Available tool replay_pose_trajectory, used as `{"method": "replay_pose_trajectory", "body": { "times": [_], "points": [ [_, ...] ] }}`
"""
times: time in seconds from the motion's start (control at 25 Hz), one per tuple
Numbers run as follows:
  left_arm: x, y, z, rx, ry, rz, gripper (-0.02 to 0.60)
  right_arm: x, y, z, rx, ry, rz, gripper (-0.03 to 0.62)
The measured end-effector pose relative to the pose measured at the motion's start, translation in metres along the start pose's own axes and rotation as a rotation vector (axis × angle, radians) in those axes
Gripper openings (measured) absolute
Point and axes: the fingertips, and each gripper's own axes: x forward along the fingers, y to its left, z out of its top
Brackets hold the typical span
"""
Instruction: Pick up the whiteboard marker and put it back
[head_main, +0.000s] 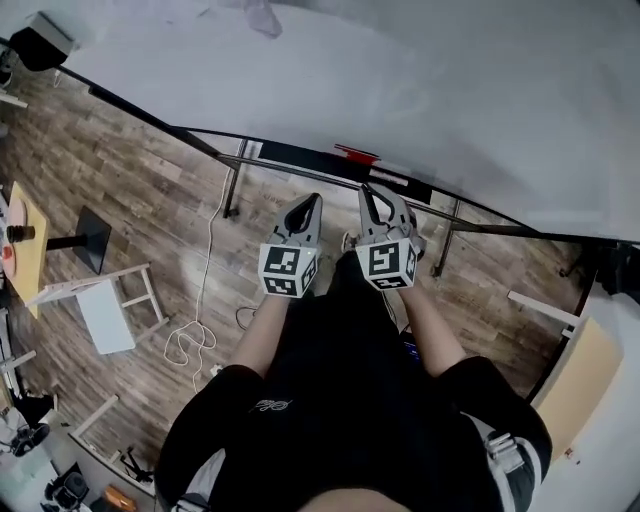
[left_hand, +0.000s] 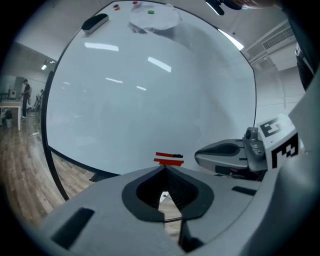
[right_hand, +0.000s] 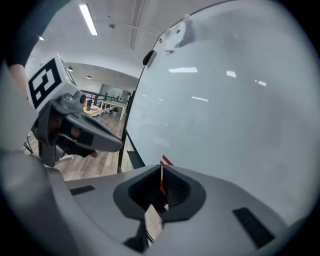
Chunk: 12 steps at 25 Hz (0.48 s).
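The red whiteboard marker (head_main: 356, 153) lies on the tray (head_main: 300, 155) along the whiteboard's (head_main: 420, 80) lower edge. In the left gripper view the marker (left_hand: 169, 159) shows just beyond my jaw tips, doubled by its reflection in the board (left_hand: 150, 100). My left gripper (head_main: 312, 203) (left_hand: 165, 168) is shut and empty. Just to its right, my right gripper (head_main: 373, 192) (right_hand: 161, 167) is also shut with nothing held. A red sliver of the marker (right_hand: 166, 161) shows past its tips. Both grippers hang side by side short of the tray, pointing at the board.
A black eraser (left_hand: 95, 22), small magnets and a white sheet (left_hand: 152, 19) sit high on the board. The board's metal stand legs (head_main: 232, 190) rest on the wooden floor. A yellow table (head_main: 25, 245), a white frame (head_main: 105, 300) and a white cable (head_main: 195, 330) lie to the left.
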Motion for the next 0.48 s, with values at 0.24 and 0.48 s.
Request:
{"method": "replay_pose_trajectory", "body": {
  "times": [0.24,0.48],
  "points": [
    [-0.04,0.003,0.014,0.042,-0.074,-0.074,0.006,-0.033,0.035,0.039,0.107,-0.087,-0.088,0.003],
    [-0.09,0.008,0.02,0.107,-0.121,-0.125,0.007,-0.069,0.07,0.059,0.255,-0.123,-0.197,0.002]
  ]
}}
